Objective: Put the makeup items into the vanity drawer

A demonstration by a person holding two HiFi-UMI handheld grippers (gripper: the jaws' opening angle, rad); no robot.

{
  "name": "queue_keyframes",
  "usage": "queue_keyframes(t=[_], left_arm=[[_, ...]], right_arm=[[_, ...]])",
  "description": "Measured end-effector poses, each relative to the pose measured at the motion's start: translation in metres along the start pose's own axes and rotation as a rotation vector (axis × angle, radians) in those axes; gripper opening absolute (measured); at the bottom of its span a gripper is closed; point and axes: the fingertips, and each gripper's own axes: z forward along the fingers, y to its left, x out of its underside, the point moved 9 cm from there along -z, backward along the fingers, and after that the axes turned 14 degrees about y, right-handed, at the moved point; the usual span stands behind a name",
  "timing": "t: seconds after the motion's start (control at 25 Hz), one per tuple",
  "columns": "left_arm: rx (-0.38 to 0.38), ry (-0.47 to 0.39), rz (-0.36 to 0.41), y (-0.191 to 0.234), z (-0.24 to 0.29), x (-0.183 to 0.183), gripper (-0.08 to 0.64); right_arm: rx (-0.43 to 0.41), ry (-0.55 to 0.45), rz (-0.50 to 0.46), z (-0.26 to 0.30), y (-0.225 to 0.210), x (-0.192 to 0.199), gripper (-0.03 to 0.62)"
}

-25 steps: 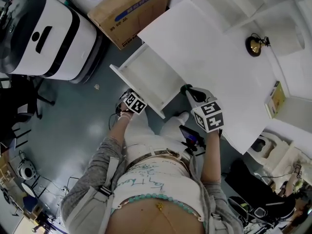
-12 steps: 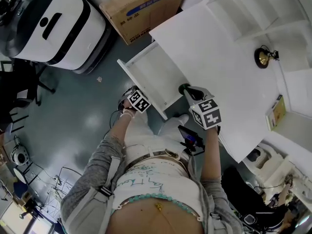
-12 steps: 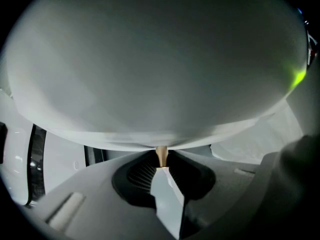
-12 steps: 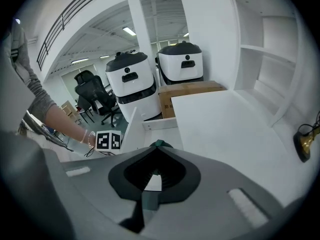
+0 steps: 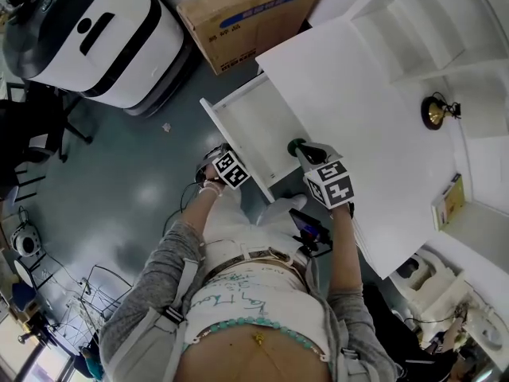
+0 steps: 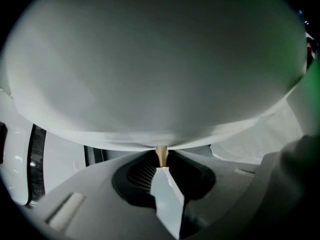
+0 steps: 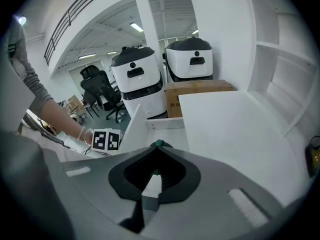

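The white vanity drawer (image 5: 256,126) stands pulled open from the vanity top (image 5: 350,94). My right gripper (image 5: 302,150) is shut on a dark green makeup item (image 5: 296,145), held at the drawer's near right corner. In the right gripper view only the item's green tip (image 7: 159,144) shows between the jaw tips, above the drawer (image 7: 167,134). My left gripper (image 5: 218,154) sits at the drawer's front panel. Its jaws (image 6: 161,160) are closed on a small tan piece (image 6: 161,155) under the white panel (image 6: 150,74).
A cardboard box (image 5: 250,10) and a white machine (image 5: 95,30) stand on the floor beyond the drawer. A brass object (image 5: 434,111) and a yellow box (image 5: 449,201) rest on the vanity's right side, with shelves (image 5: 413,22) behind. An office chair (image 7: 100,84) is further off.
My right gripper has carried the green item left and down, closer over the drawer's corner. The left gripper has stayed at the drawer front.
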Motion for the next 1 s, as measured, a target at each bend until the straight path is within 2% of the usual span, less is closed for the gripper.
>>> queue_keyframes(t=[0.4,1.0], left_arm=[[0.0,0.0,-0.002,0.0,0.001,0.001,0.08],[0.001,0.0,-0.002,0.0,0.0,0.0,0.08]], right_arm=[[0.003,0.03,-0.082,0.039,-0.001,-0.013,0.029],[-0.034,0.078,-0.109,0.085,0.005,-0.019,0.029]])
